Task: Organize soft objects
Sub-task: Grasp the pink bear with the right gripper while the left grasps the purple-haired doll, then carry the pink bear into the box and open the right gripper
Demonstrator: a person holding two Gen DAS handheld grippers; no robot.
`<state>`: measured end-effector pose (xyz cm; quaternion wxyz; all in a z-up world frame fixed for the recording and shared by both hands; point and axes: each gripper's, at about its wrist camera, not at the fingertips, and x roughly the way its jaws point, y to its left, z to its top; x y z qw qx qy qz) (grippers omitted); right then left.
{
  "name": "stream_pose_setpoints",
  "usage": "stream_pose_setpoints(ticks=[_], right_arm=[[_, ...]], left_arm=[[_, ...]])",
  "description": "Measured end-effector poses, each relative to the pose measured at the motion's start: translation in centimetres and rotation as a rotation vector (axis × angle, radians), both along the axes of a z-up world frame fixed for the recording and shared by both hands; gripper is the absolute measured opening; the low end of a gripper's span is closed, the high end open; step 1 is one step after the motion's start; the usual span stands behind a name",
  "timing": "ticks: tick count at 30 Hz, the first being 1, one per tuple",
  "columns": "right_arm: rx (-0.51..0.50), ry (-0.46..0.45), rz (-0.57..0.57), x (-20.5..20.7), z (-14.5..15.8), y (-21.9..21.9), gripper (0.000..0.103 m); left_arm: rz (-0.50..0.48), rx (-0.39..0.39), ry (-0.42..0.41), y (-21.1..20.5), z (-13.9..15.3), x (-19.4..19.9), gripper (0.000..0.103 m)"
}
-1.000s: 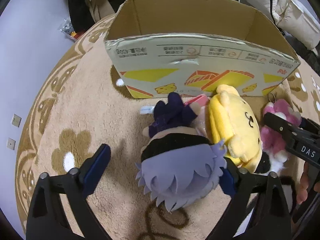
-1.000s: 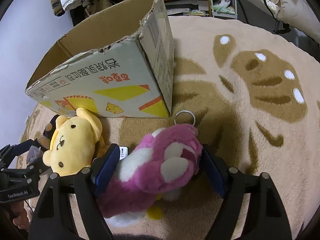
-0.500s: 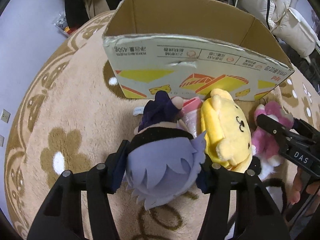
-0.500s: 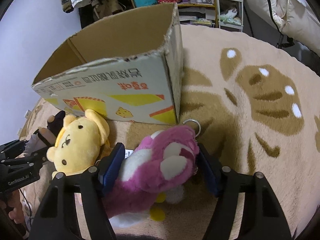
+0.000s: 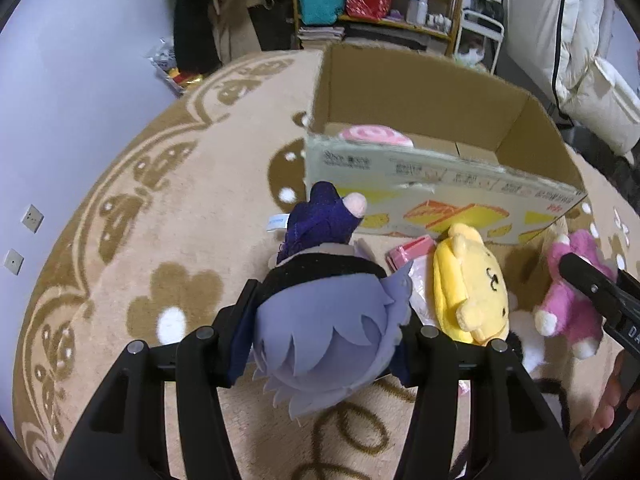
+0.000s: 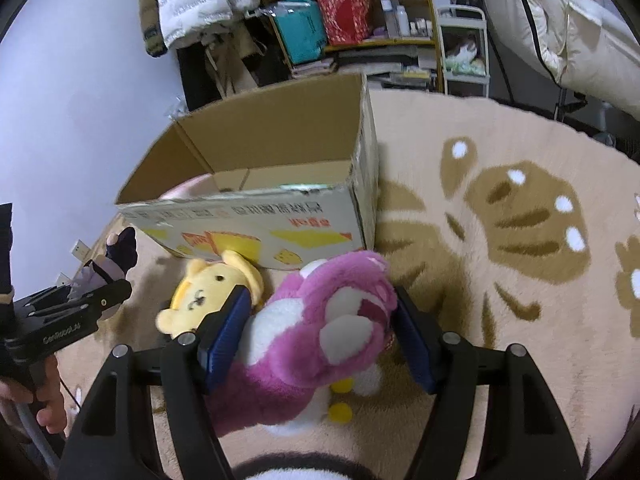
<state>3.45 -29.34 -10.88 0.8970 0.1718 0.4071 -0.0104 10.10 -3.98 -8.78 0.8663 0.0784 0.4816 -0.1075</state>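
- Currently: left gripper [image 5: 324,336] clenched on purple-haired doll [image 5: 324,344]; right gripper [image 6: 316,340] clenched on pink plush [image 6: 320,336], both just before cardboard box [image 5: 440,184] near wall
- Handling: clear that rim before releasing
- Change: both jaws narrowed; plush toys raised off rug [image 6: 500,280]; yellow plush [image 6: 212,296] unmoved

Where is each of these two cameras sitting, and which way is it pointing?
Left wrist: rides the left gripper, looking down its fingers at the purple-haired doll it holds; a hand shows at right.
Right wrist: rides the right gripper, looking down at the pink plush it holds; a hand shows at left.
Both see the cardboard box, yellow plush, rug and each other's gripper.
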Motion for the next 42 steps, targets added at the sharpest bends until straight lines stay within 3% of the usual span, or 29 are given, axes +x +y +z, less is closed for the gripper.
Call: stream_pose_setpoints(ticks=[9, 17, 23, 31, 35, 42], right_arm=[[-0.017, -0.165, -0.01, -2.2, 4.9, -0.6, 0.074], [-0.118, -0.265, 0.017, -1.8, 8.5, -0.3, 0.074], [-0.164, -0.284, 0.036, -0.6, 9.2, -0.4, 0.074], [-0.147, -0.287, 0.046, 0.8, 9.3, -0.6, 0.074], [-0.159, -0.293, 0.039, 1.8, 9.2, -0.8, 0.074], [-0.16, -0.31, 0.008, 3.5, 8.8, -1.4, 0.074]], left_arm=[[0.013, -0.051, -0.103, 0.7, 4.3, -1.2, 0.054], [0.026, -0.07, -0.256, 1.1, 7.2, -1.5, 0.054], [0.03, -0.059, -0.323, 0.9, 8.7, -0.3, 0.054], [0.015, -0.043, -0.394, -0.5, 10.4, 2.3, 0.054], [-0.011, -0.086, -0.403, -1.4, 11.1, 3.1, 0.055], [-0.06, -0.047, -0.419, -3.5, 10.9, 3.6, 0.055]])
